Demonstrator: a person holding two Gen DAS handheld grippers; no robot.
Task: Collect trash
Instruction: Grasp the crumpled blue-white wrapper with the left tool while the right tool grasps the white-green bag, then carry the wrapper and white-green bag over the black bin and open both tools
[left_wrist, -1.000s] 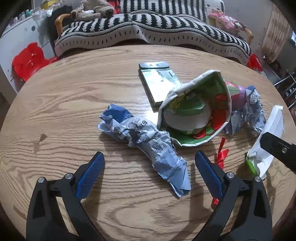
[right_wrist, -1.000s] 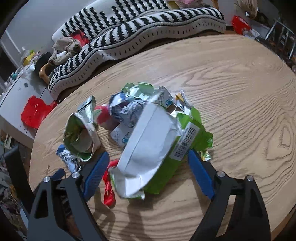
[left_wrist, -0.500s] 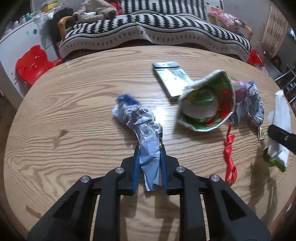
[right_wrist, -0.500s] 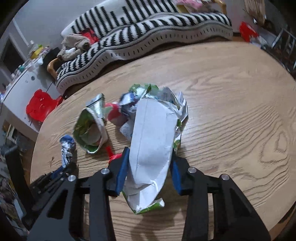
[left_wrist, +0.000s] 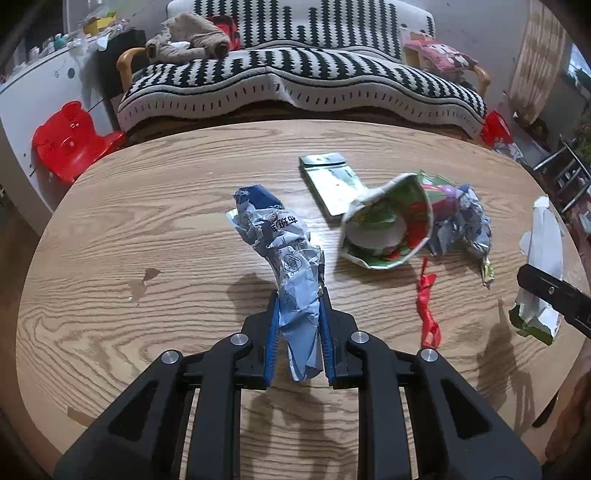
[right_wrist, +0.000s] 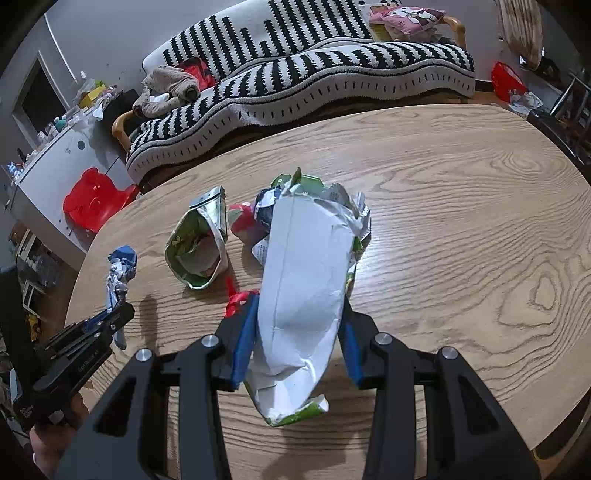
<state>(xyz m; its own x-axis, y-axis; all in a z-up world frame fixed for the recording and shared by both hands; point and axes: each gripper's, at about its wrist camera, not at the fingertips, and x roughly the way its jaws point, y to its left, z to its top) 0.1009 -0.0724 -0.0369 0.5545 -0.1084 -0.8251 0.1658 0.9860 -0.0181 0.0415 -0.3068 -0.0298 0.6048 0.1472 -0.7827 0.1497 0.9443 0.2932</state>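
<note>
My left gripper (left_wrist: 298, 295) is shut on a crumpled blue-and-white wrapper (left_wrist: 284, 254), which hangs lifted off the round wooden table (left_wrist: 155, 229). My right gripper (right_wrist: 299, 306) is shut on a large snack bag with a white inside and green outside (right_wrist: 306, 280), also raised above the table; the same bag (left_wrist: 543, 258) shows at the right edge of the left wrist view. On the table lie an open green foil bag (left_wrist: 384, 225), a flat silver pouch (left_wrist: 328, 181), a crumpled bluish wrapper (left_wrist: 461, 221) and a red strip (left_wrist: 424, 299).
A black-and-white striped sofa (left_wrist: 295, 85) runs behind the table's far edge. A red plastic stool (left_wrist: 70, 140) stands by a white cabinet at the left. A folding metal frame (left_wrist: 565, 177) is at the right. A small chip marks the tabletop (left_wrist: 147, 275).
Both grippers went from open around their pieces to shut on them. Each then rose, lifting the blue-and-white wrapper and the white-and-green bag off the table.
</note>
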